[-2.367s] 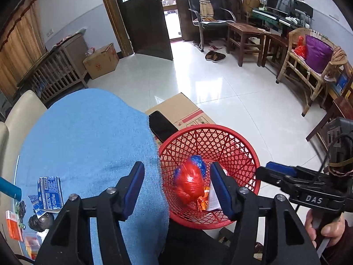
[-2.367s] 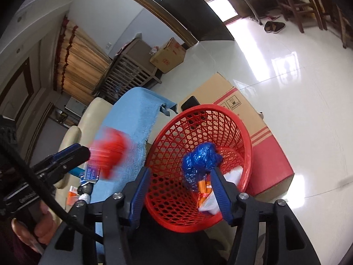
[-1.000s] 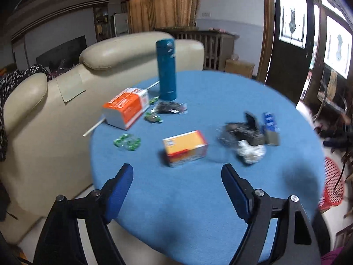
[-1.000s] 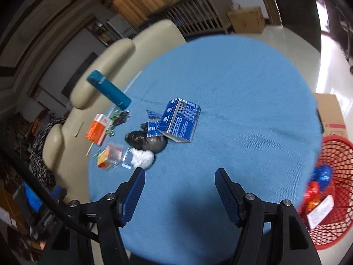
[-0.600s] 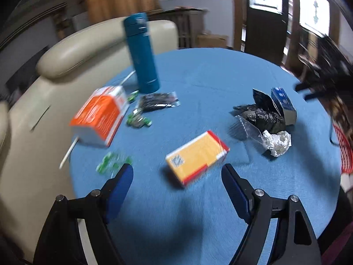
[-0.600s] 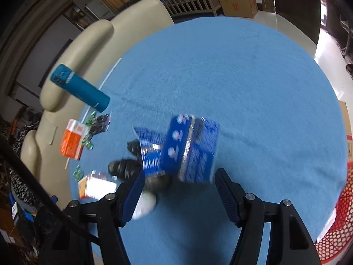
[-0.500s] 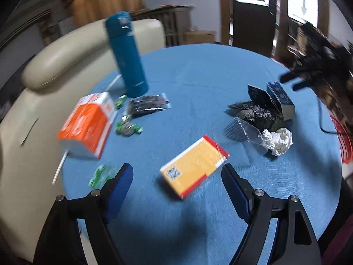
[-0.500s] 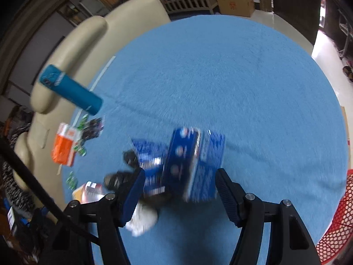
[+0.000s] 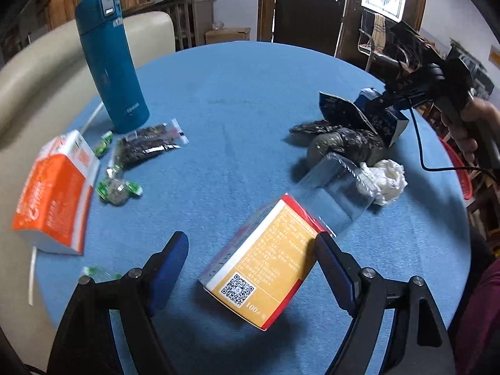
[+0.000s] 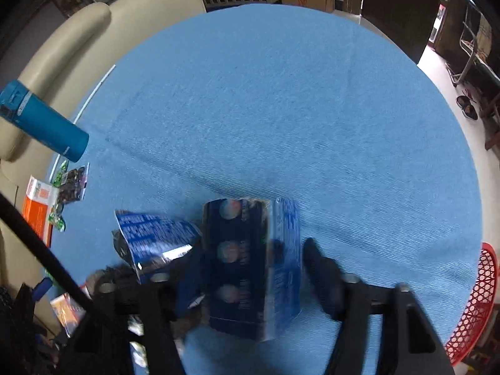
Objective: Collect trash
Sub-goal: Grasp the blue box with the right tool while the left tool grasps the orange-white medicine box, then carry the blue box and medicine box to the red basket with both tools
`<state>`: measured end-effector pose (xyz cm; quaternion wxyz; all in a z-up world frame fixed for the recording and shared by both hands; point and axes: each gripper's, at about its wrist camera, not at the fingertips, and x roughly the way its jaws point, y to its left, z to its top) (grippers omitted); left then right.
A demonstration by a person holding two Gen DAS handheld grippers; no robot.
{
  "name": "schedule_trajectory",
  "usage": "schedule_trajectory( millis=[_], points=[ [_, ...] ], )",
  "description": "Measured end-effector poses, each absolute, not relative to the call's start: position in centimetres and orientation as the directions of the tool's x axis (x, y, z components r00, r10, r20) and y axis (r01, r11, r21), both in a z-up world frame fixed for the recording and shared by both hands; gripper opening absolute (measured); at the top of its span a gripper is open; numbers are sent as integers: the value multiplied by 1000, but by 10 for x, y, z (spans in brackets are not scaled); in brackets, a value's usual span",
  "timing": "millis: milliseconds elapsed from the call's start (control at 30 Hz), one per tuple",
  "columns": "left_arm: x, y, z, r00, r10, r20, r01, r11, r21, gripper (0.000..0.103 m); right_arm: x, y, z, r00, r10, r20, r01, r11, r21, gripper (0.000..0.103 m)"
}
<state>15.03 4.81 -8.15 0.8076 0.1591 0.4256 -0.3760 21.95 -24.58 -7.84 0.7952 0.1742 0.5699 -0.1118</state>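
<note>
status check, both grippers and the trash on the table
Left gripper open around yellow box, not clamped. Right gripper closing on blue carton. Black bag crowds the carton.

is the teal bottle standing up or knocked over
Upright. In the left wrist view the teal bottle stands on its base on the blue tablecloth, lid at the top, beside the snack packet.

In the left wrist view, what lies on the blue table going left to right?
Orange carton → teal flask → dark snack packet → yellow and red box → crumpled white tissue.
</note>
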Motion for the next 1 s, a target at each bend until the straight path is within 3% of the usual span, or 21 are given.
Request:
schedule_trajectory(
  millis=[333,433,567,633,667,1000],
  points=[
    [101,44,-97,361,-448,-818,748,663,-34,84,152,-281,-75,376,128,-918,384,880,280,44],
    [97,45,-100,407,-418,-812,707,707,-9,84,128,-288,-80,389,182,-903,386,858,340,43],
    [111,53,-92,456,-399,-795,593,803,-63,84,102,-291,-82,408,235,-882,393,827,402,43],
    [117,51,-93,476,-341,-810,540,841,-37,76,91,-291,-82,413,250,-875,390,820,419,43],
    [118,49,-95,466,-334,-819,532,846,-42,50,88,-291,-81,418,257,-871,390,816,427,43],
    [76,58,-91,539,-294,-789,425,904,-46,48,58,-289,-59,507,298,-809,313,810,495,43]
  ],
)
